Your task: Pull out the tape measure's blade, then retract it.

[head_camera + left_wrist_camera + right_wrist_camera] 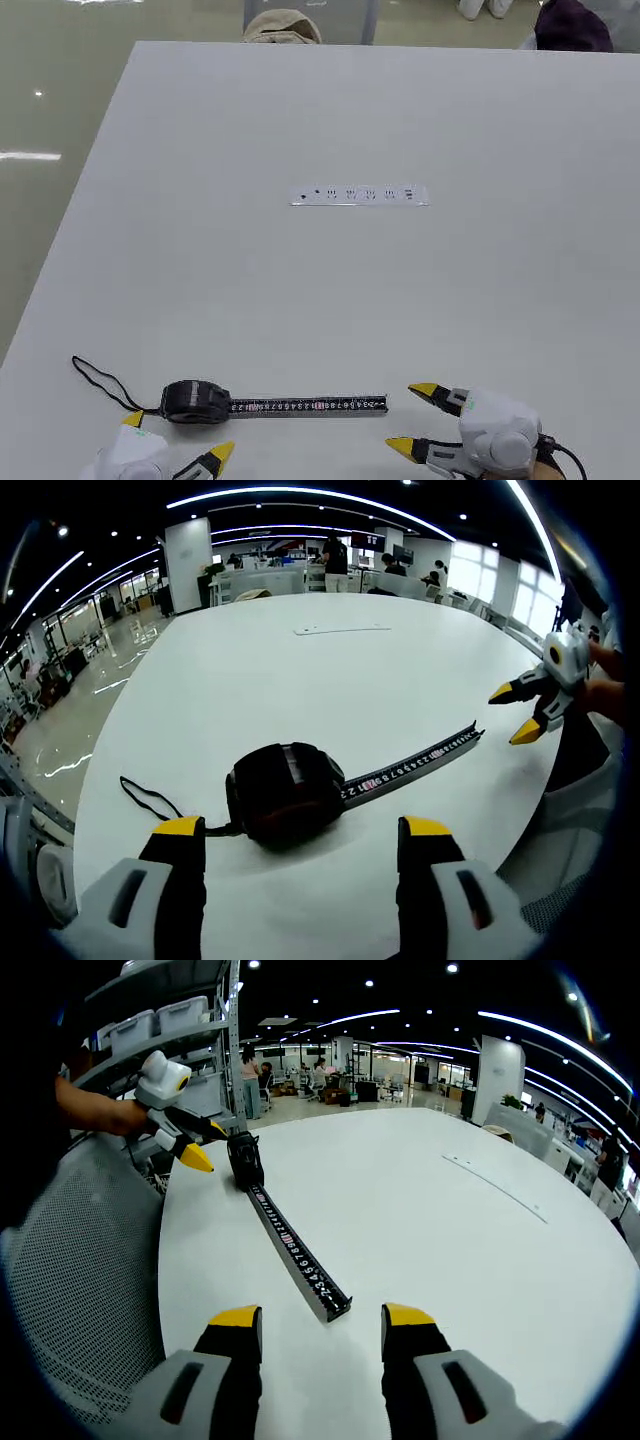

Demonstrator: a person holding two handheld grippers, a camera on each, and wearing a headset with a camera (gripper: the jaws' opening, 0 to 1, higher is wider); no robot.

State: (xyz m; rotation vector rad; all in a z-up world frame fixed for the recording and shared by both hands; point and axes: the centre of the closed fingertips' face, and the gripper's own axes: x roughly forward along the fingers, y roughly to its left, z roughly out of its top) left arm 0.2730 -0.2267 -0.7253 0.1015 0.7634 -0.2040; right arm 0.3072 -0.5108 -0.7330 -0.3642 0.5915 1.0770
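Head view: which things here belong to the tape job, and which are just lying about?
For the job:
- tape measure, with its blade pulled out flat on the table
- left gripper and right gripper, both with jaws open

Lying about:
- socket strip, farther up the table
- beige object, beyond the far edge

By the spread left tongs [177, 435] sits the tape measure [196, 400], blade [310, 405] stretched toward the right tongs [411, 417]
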